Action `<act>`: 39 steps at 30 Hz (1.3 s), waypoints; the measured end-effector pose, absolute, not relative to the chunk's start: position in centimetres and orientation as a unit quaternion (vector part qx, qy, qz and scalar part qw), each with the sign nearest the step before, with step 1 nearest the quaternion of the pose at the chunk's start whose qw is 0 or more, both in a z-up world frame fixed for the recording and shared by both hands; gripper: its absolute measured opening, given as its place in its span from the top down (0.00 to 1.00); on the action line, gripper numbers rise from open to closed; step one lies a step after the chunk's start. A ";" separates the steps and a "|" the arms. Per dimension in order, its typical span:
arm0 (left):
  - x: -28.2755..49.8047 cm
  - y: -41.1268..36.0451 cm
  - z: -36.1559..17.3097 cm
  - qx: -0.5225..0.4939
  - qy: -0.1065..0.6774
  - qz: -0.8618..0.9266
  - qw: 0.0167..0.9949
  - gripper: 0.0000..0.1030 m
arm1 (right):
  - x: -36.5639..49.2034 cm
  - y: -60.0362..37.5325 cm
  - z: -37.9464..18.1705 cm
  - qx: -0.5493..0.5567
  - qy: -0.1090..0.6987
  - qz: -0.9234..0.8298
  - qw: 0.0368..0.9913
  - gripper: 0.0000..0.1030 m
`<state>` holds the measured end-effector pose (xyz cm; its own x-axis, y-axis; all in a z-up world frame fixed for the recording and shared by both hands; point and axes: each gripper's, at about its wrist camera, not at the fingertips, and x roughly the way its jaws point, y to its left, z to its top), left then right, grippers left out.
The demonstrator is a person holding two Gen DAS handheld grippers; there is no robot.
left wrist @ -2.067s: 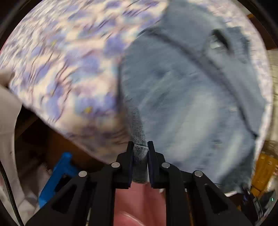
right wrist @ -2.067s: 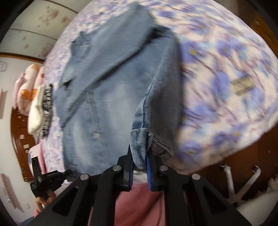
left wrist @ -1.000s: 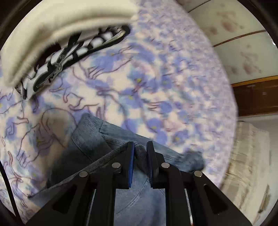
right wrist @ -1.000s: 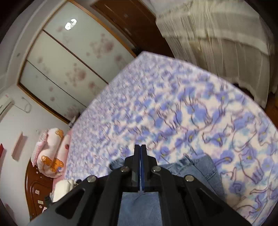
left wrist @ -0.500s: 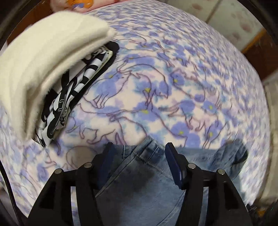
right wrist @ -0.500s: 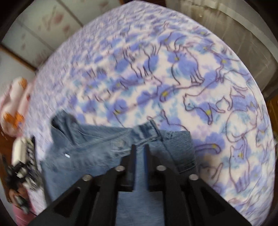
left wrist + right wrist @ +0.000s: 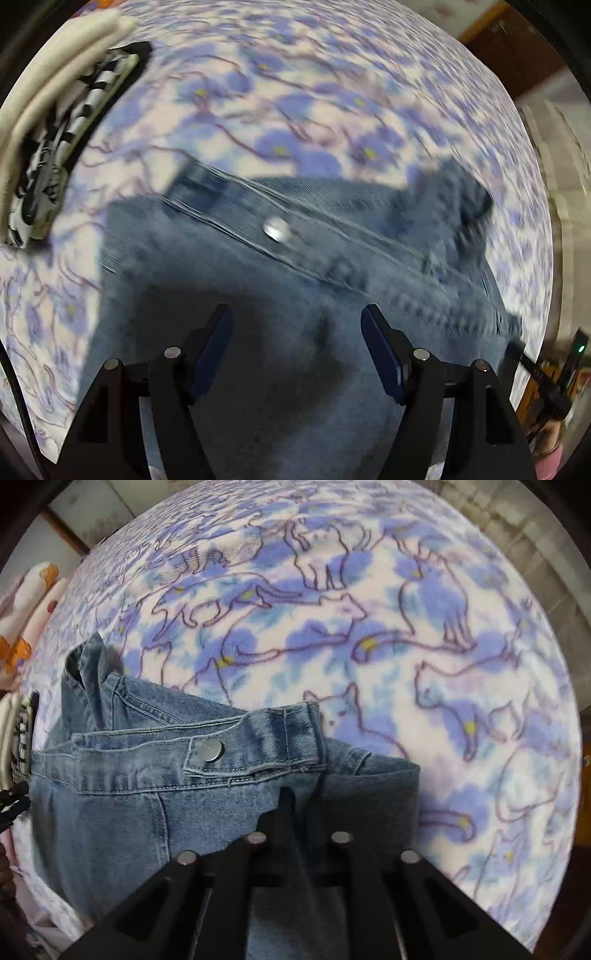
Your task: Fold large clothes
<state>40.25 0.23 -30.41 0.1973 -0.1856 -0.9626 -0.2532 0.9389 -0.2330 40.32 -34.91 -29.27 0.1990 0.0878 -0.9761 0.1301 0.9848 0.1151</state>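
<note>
A blue denim jacket [image 7: 147,805] lies folded on the cat-print blanket [image 7: 443,664]. A buttoned cuff [image 7: 258,738] lies across its far edge, with its metal button [image 7: 210,750] showing. My right gripper [image 7: 301,794] points down with its tips on the denim just behind that cuff. Its jaws are shut and I see no cloth between them. In the left wrist view the jacket [image 7: 295,229] is blurred. My left gripper [image 7: 297,314] hovers over the jacket's middle. Its jaws are opening and nothing is between them.
A stack of folded clothes, cream on top of black-and-white [image 7: 55,110], lies on the blanket [image 7: 295,92] left of the jacket. Pink pillows with orange prints [image 7: 29,602] sit at the far left. A pale curtain [image 7: 517,535] hangs beyond the bed.
My left gripper let go of the denim edge, opened wide and slid over the jacket. My right gripper came down onto the jacket, parted briefly and shut again.
</note>
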 end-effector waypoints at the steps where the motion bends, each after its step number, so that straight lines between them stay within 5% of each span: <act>1: 40.1 -0.6 -30.4 -0.169 0.634 0.015 0.754 0.32 | 40.2 -34.8 -29.0 0.085 0.628 -0.012 0.774 0.97; 15: 39.8 -5.0 -30.3 -0.080 0.636 -0.004 0.767 0.32 | 37.9 -36.2 -29.1 0.059 0.613 -0.083 0.784 0.96; 23: 39.0 -5.4 -28.7 -0.068 0.632 -0.009 0.772 0.32 | 36.3 -33.2 -23.1 -0.046 0.568 -0.111 0.814 0.92; 27: 38.0 -7.1 -28.0 -0.076 0.634 -0.040 0.769 0.32 | 35.0 -30.3 -19.7 -0.017 0.542 -0.039 0.839 0.92; 33: 37.0 -11.0 -29.0 -0.077 0.651 -0.099 0.749 0.32 | 34.7 -23.2 -22.0 0.101 0.545 0.104 0.826 0.93; 35: 36.6 -12.4 -29.7 -0.074 0.658 -0.117 0.740 0.42 | 34.6 -20.9 -24.2 0.130 0.556 0.130 0.811 0.99; 39: 36.5 -13.5 -32.4 -0.104 0.689 -0.123 0.707 0.83 | 34.5 -18.5 -28.2 0.170 0.572 0.135 0.791 1.00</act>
<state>36.55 -13.50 -32.42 0.0211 -0.3172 -0.9481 0.0294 0.9481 -0.3165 34.49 -18.50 -28.15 0.3089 0.4078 -0.8592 -0.0194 0.9059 0.4230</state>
